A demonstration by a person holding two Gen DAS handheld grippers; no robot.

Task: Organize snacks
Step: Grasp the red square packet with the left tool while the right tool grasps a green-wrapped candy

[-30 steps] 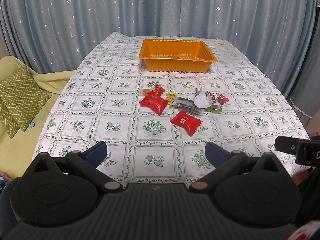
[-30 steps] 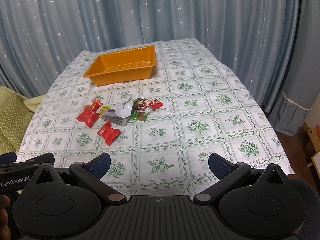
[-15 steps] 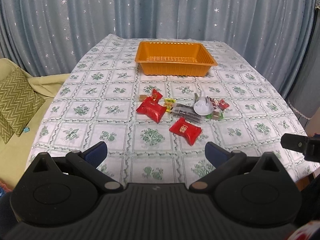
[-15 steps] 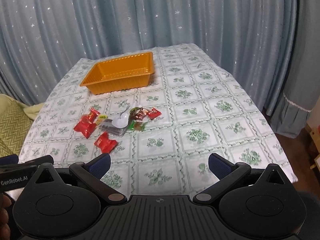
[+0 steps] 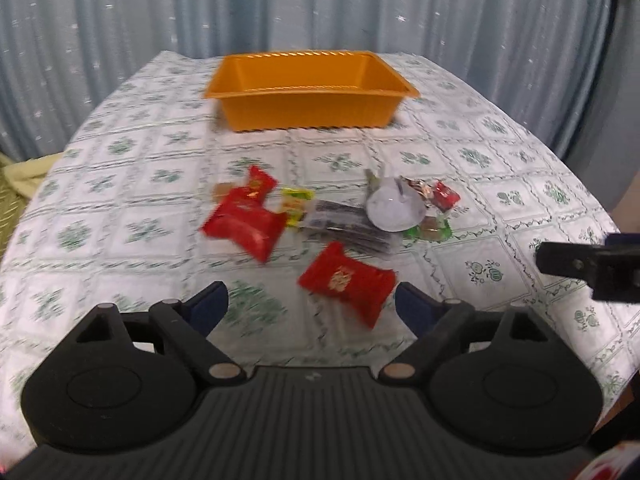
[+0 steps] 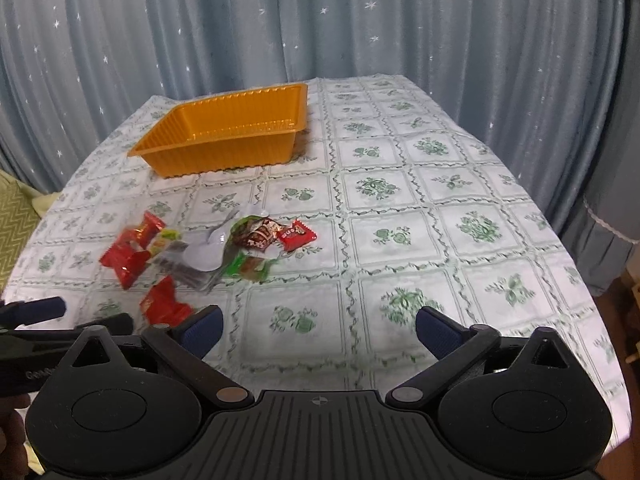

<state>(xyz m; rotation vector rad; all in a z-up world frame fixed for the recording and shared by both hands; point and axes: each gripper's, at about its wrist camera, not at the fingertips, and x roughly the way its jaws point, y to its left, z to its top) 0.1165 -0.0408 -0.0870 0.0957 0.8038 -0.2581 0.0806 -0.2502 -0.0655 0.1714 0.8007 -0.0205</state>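
Note:
An empty orange tray (image 5: 310, 98) stands at the far side of the table; it also shows in the right wrist view (image 6: 224, 142). A pile of wrapped snacks lies mid-table: a near red packet (image 5: 346, 280), a larger red packet (image 5: 244, 226), a white jelly cup (image 5: 394, 210), a dark flat packet (image 5: 344, 228) and small candies (image 6: 276, 234). My left gripper (image 5: 310, 306) is open, low over the cloth, just in front of the near red packet. My right gripper (image 6: 318, 330) is open and empty, right of the pile.
The table carries a white cloth with green flower squares (image 6: 440, 240). Blue starred curtains (image 6: 360, 20) hang behind it. A green cushion (image 6: 16, 216) sits off the left edge. The right gripper's finger shows in the left wrist view (image 5: 592, 266).
Both grippers have moved forward and lower toward the snack pile. The left one now has the near red packet close before its open fingers. Both stay open.

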